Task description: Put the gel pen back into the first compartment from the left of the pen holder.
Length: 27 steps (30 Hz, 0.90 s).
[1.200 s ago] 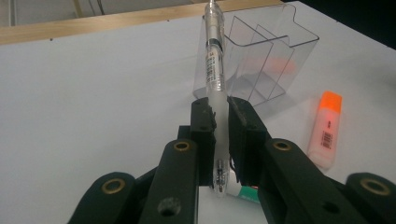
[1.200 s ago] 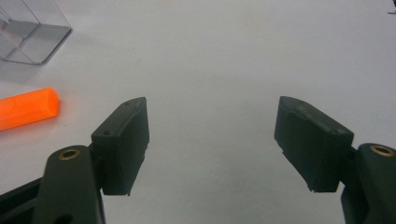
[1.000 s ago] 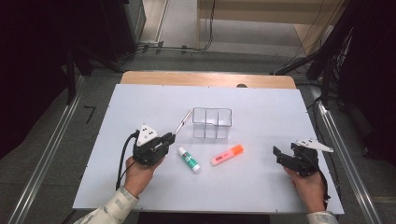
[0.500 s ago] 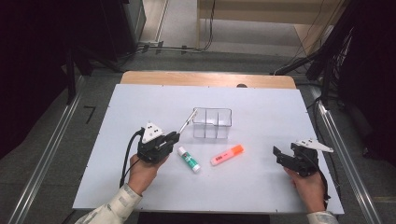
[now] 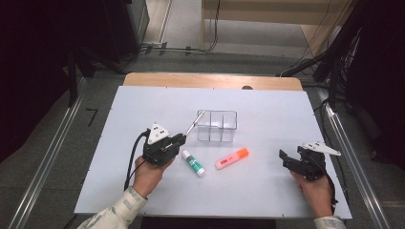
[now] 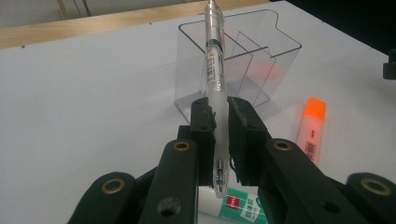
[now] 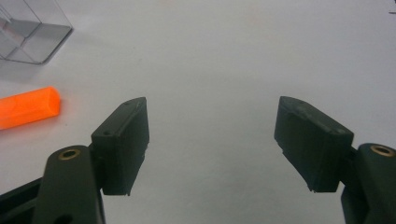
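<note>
My left gripper (image 5: 179, 139) is shut on a clear pen (image 5: 193, 125), which slants up and away from the jaws. The pen's far end reaches the left rim of a clear divided box (image 5: 217, 113). In the left gripper view the pen (image 6: 213, 56) stands between the pads (image 6: 203, 122) in front of the box (image 6: 275, 51). A white glue stick (image 5: 193, 162) lies just right of that gripper. An orange highlighter (image 5: 232, 158) lies further right. My right gripper (image 5: 285, 160) rests at the table's right side, open, with bare table between its jaws (image 7: 212, 140).
The white table (image 5: 267, 191) has a wooden strip (image 5: 210, 80) along its far edge. Metal rails (image 5: 47, 157) run down both sides of it. In the right gripper view the highlighter's end (image 7: 28, 109) and a box corner (image 7: 32, 28) show at the left.
My left gripper has shifted a little to the right with the pen, bringing the pen's far end up to the box's left rim. The right gripper has stayed put.
</note>
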### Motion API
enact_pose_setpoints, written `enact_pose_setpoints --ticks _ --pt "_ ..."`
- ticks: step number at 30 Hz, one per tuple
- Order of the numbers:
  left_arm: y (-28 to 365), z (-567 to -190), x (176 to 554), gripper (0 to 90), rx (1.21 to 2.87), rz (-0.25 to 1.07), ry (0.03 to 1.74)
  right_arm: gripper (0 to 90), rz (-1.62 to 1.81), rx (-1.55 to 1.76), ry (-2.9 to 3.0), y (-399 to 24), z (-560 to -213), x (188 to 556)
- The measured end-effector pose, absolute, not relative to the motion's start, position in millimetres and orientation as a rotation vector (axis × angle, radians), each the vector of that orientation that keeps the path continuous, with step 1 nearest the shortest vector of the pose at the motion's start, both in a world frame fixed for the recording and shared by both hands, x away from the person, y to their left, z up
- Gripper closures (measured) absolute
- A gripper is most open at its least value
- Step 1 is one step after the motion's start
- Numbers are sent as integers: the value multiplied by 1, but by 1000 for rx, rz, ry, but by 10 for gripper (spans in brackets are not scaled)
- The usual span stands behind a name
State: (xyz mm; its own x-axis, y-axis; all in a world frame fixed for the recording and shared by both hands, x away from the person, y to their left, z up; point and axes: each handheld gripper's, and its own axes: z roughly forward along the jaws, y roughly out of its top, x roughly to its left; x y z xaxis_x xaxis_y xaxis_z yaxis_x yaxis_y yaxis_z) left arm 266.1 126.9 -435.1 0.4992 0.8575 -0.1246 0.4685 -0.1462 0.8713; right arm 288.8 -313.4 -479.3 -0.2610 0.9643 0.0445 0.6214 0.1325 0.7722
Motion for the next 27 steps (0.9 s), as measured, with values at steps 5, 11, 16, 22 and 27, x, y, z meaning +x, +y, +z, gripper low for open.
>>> enact_pose_setpoints --ticks 5,11,16,22,27 --pt "126 -434 267 806 1783 505 1119 251 960 1521 1945 -313 -479 289" --pt "125 -433 267 805 1786 499 1118 251 959 1521 1946 -313 -479 289" --pt "124 -433 268 804 1781 501 1121 251 959 1521 1946 -313 -479 289" --pt "124 -432 269 803 1785 495 1122 251 959 1521 1946 -313 -479 289" --pt "123 -431 270 804 1780 495 1123 251 961 1522 1946 -313 -479 289"
